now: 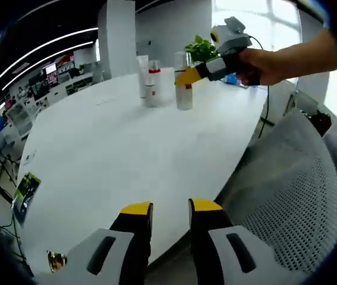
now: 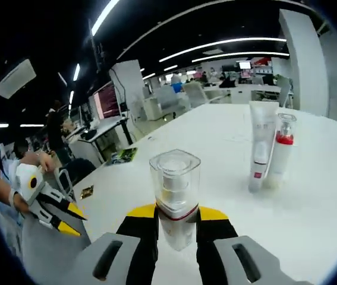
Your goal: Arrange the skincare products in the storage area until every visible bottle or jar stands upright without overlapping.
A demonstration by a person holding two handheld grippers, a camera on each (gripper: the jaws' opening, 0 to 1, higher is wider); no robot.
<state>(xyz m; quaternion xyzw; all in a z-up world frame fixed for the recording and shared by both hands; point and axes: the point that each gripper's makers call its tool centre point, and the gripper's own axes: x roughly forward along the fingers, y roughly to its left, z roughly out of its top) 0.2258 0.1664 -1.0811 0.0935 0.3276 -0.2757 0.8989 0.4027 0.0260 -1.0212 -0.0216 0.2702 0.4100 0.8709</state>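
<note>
Three skincare items stand upright on the far part of a white table: a white tube, a bottle with a red collar and a clear pump bottle. My right gripper, held by a hand, reaches in from the right and is shut on the clear pump bottle, whose body sits between both jaws. The white tube and red-collared bottle touch each other just right of it. My left gripper hovers open over the near table edge, holding nothing; it appears far left.
A grey mesh chair stands by the table's right edge. A green leaflet and a small gold item lie near the left edge. A potted plant is behind the bottles. Office desks and monitors fill the background.
</note>
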